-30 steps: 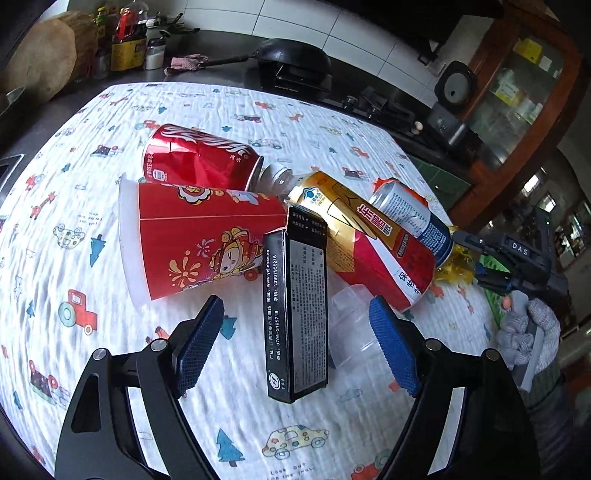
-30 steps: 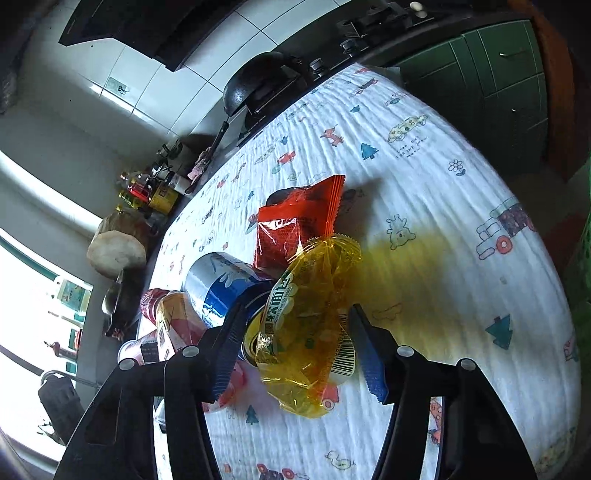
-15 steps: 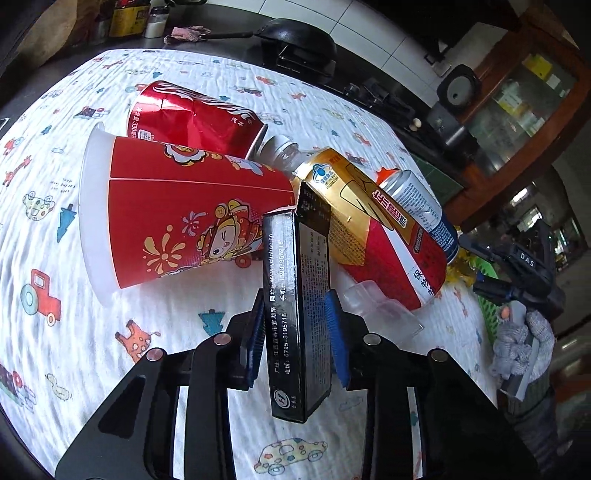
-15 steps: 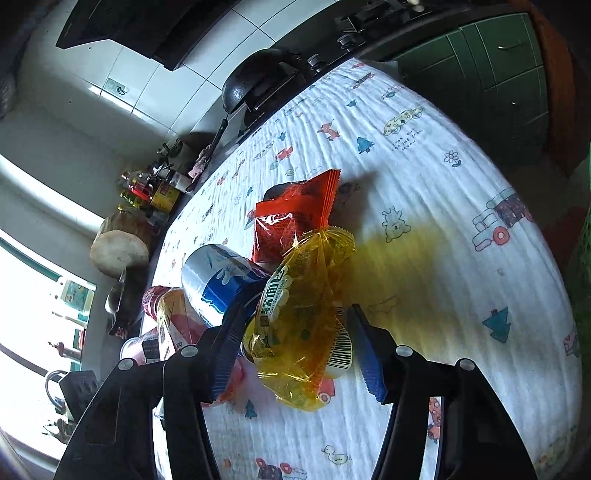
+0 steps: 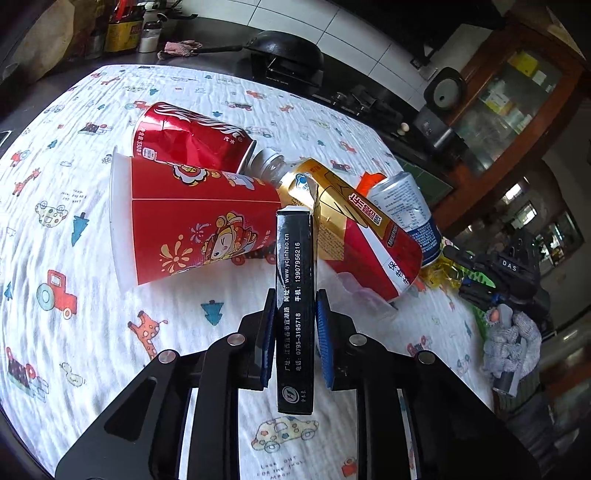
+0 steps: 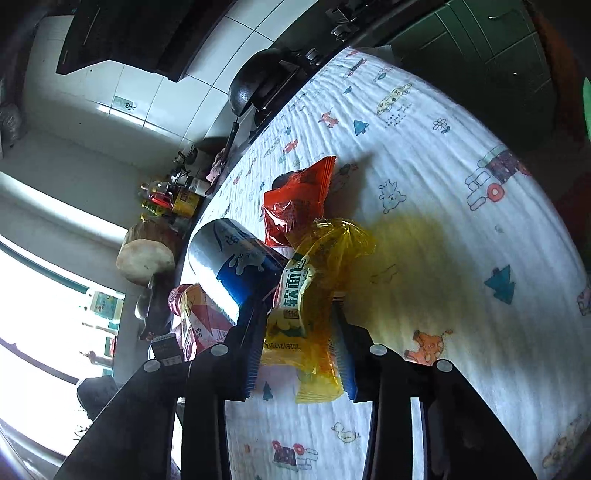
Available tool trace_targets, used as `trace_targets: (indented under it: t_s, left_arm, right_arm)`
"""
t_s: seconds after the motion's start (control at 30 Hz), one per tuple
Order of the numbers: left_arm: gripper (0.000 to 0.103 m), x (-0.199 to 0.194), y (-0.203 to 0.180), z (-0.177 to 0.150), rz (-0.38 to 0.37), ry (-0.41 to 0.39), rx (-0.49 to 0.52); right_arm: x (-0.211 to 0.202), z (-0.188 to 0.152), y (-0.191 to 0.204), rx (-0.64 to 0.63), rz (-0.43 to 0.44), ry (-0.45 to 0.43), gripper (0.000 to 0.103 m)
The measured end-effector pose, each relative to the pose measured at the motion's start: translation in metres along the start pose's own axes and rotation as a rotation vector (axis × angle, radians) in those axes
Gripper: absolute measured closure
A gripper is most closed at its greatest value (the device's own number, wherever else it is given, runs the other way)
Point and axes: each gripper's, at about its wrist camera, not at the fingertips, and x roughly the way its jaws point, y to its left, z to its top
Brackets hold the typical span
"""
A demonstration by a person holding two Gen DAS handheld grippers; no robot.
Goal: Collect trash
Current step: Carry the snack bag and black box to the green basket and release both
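My left gripper (image 5: 295, 339) is shut on a black carton (image 5: 295, 295), held on edge above the table. Behind it lie a red paper cup (image 5: 192, 225), a dented red cola can (image 5: 192, 136), a gold-and-red bottle (image 5: 351, 229) and a blue-and-white can (image 5: 406, 214). My right gripper (image 6: 301, 350) is shut on a yellow snack wrapper (image 6: 310, 295). Beside it are a red wrapper (image 6: 295, 199) and the blue-and-white can (image 6: 236, 266). The right gripper also shows in the left wrist view (image 5: 491, 277) at the table's right edge.
The table carries a white cloth with cartoon prints (image 5: 74, 206). A black pan (image 5: 288, 48) and jars (image 5: 122, 33) stand on the dark counter behind. A wooden cabinet (image 5: 517, 110) stands at the far right. A clear plastic piece (image 5: 354, 291) lies by the bottle.
My left gripper closed on the black carton and lifted it onto its edge. My right gripper closed on the yellow wrapper.
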Motion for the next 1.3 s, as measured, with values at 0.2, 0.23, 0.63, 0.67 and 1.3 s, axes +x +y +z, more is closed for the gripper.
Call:
trace_targets:
  t_s: [0.2, 0.23, 0.63, 0.67, 1.3]
  left_arm:
    - [0.084, -0.013, -0.01, -0.006, -0.015, -0.009, 0.029]
    - [0.084, -0.017, -0.013, -0.007, -0.019, -0.013, 0.039]
    - [0.084, -0.037, -0.084, -0.015, -0.133, -0.013, 0.165]
    - [0.084, -0.034, -0.095, -0.014, -0.147, -0.007, 0.179]
    - [0.084, 0.067, -0.286, -0.008, -0.351, 0.135, 0.396]
  right_arm:
    - [-0.017, -0.008, 0.003, -0.019, -0.009, -0.019, 0.076]
    - [-0.021, -0.01, 0.003, -0.025, -0.012, -0.023, 0.076]
    - [-0.095, -0.018, -0.007, -0.063, -0.052, -0.122, 0.076]
    - [-0.105, -0.018, -0.01, -0.068, -0.07, -0.14, 0.076]
    - [-0.228, -0.005, -0.169, 0.047, -0.456, -0.309, 0.074]
